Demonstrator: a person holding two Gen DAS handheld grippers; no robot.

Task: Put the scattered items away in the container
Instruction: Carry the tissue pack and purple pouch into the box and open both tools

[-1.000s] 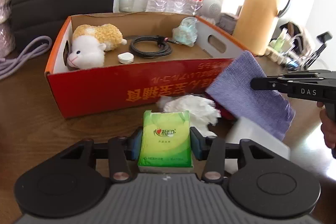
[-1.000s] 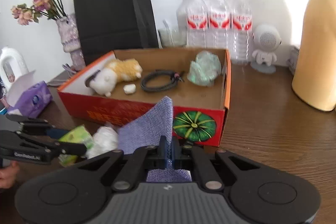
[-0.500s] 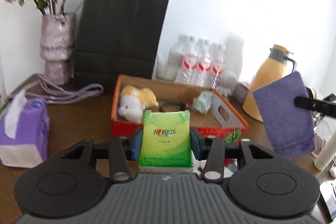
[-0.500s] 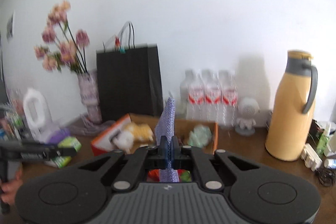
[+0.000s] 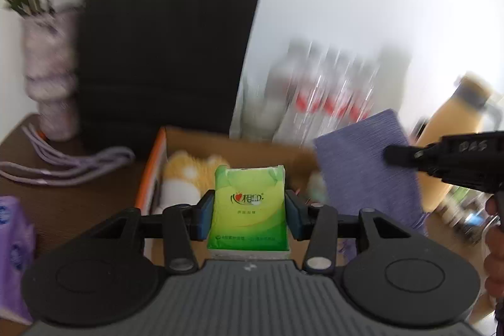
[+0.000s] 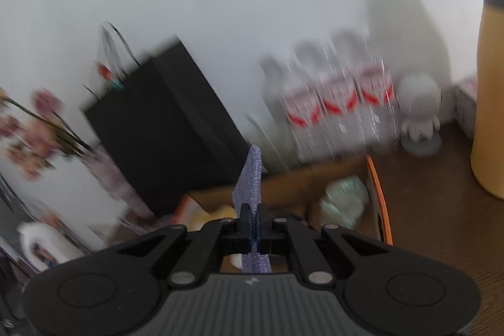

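My left gripper [image 5: 249, 211] is shut on a green tissue pack [image 5: 249, 207] and holds it over the near edge of the red cardboard box [image 5: 154, 166]. My right gripper [image 6: 254, 224] is shut on a purple cloth [image 6: 252, 175], which hangs over the box's right half; the cloth also shows in the left wrist view [image 5: 368, 169], held by the right gripper [image 5: 397, 151]. Inside the box lie a plush sheep [image 5: 189, 175] and a crumpled pale green bag [image 6: 345, 202]. Both views are blurred by motion.
A black paper bag [image 5: 163, 46], a flower vase [image 5: 50, 84] and water bottles [image 6: 340, 112] stand behind the box. A yellow thermos [image 6: 489, 84] stands at the right, a white figurine [image 6: 420, 112] beside it. A purple tissue box [image 5: 12, 251] sits at the left.
Both grippers have moved forward and down toward the box with their items still held. The box looks larger and closer in both views.
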